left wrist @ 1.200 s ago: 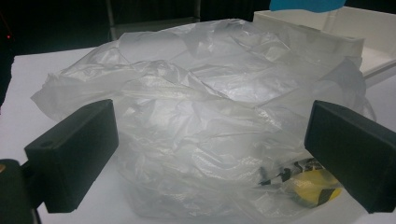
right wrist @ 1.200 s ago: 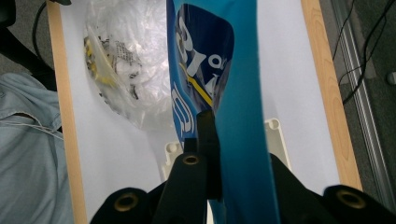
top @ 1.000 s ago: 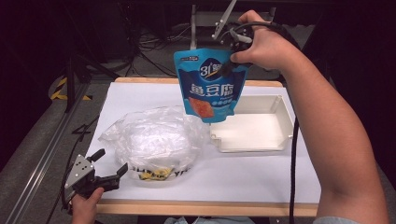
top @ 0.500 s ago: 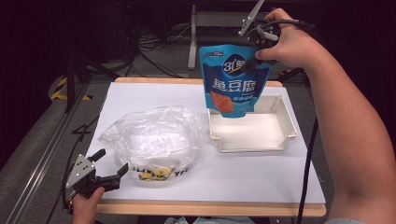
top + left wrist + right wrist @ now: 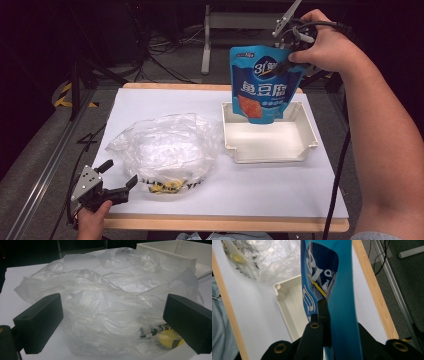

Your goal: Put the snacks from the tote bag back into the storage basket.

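Observation:
A blue snack pouch (image 5: 262, 85) with white lettering and an orange picture hangs in the air over the white tray (image 5: 310, 137). My right gripper (image 5: 289, 56) is shut on the pouch's top corner, high above the tray's far side. In the right gripper view the pouch (image 5: 337, 297) fills the middle, pinched between the jaws (image 5: 325, 322), with the tray (image 5: 289, 302) below it. A crumpled clear plastic bag (image 5: 165, 150) with yellow and black print lies left of the tray. My left gripper (image 5: 120, 177) stands open at the table's front left, facing the bag (image 5: 112, 305) without touching it.
White paper (image 5: 270, 185) covers the wooden table (image 5: 225, 223). Dark floor, cables and a metal stand (image 5: 206, 40) lie beyond the far edge. A rail (image 5: 45, 170) runs along the left side.
My right gripper has carried the pouch to the right, from over the bag's edge to above the tray. The left gripper has stayed put.

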{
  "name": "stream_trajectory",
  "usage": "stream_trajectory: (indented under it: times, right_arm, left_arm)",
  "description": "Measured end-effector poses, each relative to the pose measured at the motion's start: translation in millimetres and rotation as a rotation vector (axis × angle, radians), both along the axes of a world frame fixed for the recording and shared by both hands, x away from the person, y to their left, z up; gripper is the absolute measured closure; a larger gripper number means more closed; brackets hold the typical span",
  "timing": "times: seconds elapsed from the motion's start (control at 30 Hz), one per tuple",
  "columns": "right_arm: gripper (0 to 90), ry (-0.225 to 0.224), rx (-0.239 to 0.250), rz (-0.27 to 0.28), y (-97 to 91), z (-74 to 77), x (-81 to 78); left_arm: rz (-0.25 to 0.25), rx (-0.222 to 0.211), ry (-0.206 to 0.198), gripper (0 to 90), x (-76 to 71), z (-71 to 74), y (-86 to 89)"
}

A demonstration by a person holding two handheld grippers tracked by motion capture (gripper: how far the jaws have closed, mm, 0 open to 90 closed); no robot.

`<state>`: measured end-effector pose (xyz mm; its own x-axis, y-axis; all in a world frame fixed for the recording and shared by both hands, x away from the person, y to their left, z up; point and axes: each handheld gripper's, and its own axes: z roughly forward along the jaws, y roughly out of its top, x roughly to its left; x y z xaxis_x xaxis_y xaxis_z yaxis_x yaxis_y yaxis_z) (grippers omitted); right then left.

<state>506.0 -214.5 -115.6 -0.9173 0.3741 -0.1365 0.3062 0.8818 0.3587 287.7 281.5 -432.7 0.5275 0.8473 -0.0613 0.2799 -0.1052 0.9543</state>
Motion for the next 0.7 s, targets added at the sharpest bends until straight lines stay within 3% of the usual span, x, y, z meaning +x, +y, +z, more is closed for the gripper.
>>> stream_trajectory:
  times: [0.3, 0.7]
  right_arm:
    - [89.0, 0.015, 0.007, -0.004, -7.8, -20.7, 10.1]
    - [89.0, 0.034, 0.005, -0.001, -9.5, -62.5, 26.5]
  left_arm:
    - [-0.002, 0.002, 0.0, 3.6, -0.1, 0.0, -0.3]
    - [0.0, 0.005, 0.004, 3.6, 0.0, -0.2, -0.3]
